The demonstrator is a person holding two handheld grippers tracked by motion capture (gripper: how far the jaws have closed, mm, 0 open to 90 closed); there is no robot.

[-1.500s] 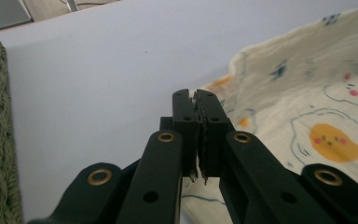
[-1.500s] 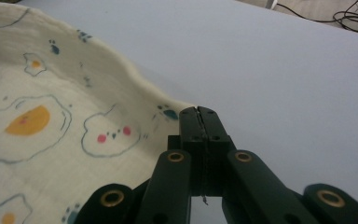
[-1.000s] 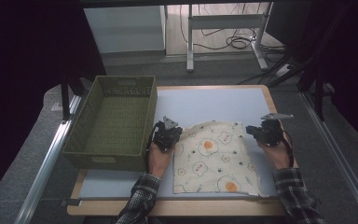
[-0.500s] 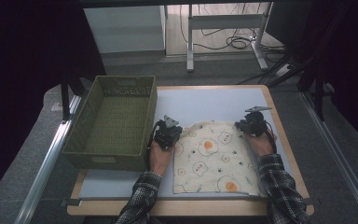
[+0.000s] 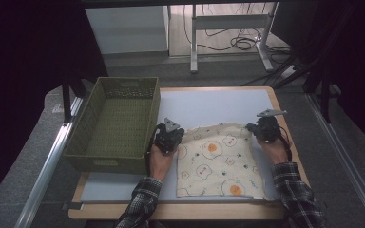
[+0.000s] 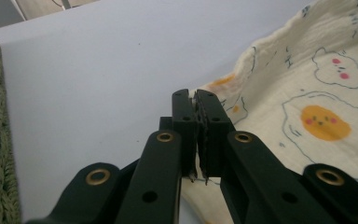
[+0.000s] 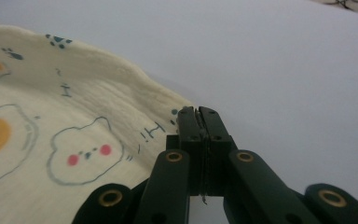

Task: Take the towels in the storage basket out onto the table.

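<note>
Pale mat (image 5: 218,102) bare beyond cloth (image 5: 216,159); left tongs (image 6: 196,100), right tongs (image 7: 198,114) clamped on far corners.

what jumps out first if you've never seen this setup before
The cream cloth printed with fried eggs draws the eye first, spread flat on the pale blue mat near the table's front edge. The left tongs and right tongs each pinch one of its far corners, jaws shut on the fabric; the right pair has just been closing. To the left stands an empty green woven basket.
</note>
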